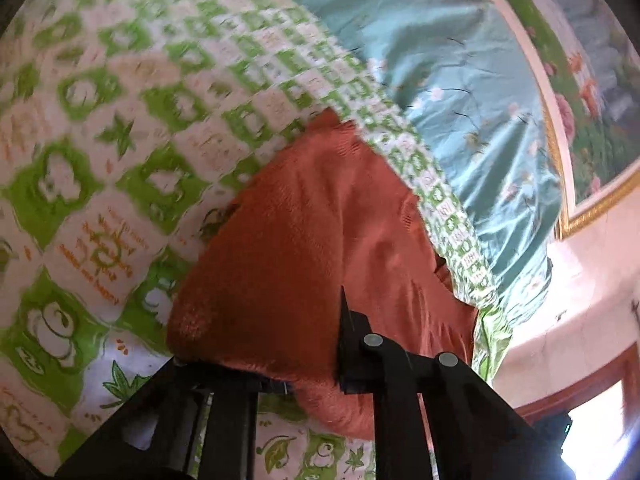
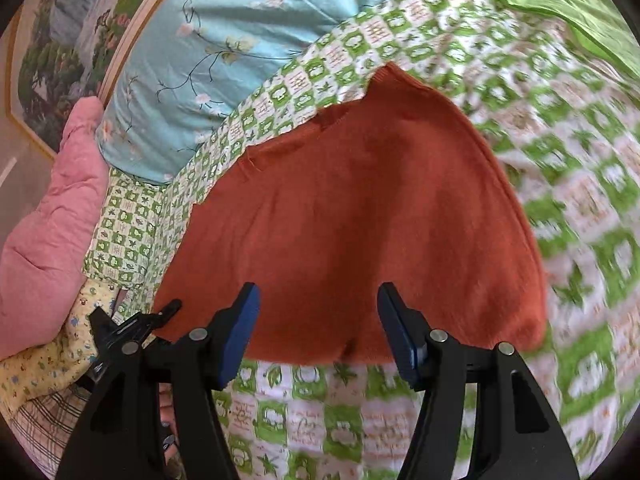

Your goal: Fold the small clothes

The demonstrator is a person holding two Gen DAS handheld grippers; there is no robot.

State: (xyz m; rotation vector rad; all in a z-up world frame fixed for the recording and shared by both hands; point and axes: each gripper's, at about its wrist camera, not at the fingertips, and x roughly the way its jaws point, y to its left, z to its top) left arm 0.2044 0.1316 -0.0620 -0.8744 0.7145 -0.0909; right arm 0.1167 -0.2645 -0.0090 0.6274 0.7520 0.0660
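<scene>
Saw a rust-orange knit garment (image 2: 360,220) spread over the bed sheet (image 2: 580,200), a green-and-white check printed with small figures and lines of writing. Lay mostly flat in the right wrist view, near hem towards the camera, a notched edge at the far end.

Found the right claw (image 2: 318,300) released: blue pads (image 2: 240,328) well apart, standing either side of the garment's near hem, with orange knit showing between them. Could not tell whether the fingertips touched the cloth.

Found the left claw (image 1: 264,352) clenched on the garment at its near left edge. In its own view, had orange knit bunched up against and over the black fingers, one finger mostly covered by the fabric and a fold hanging down below the jaws. Seen from the right wrist, came in low at the left with its narrow tip at the garment's corner.

Noted a pale blue satin quilt (image 2: 224,80) with a blossom-and-twig print lying beyond the garment, along the sheet's far edge. Noted a pink padded quilt (image 2: 52,220) heaped at its left end, and a yellow patterned cloth (image 2: 48,364) below that. Noted a framed landscape picture (image 2: 52,60) on the wall behind, and a plain green cloth (image 2: 560,0) at the sheet's far right. Left much of the sheet blurred in both views.
</scene>
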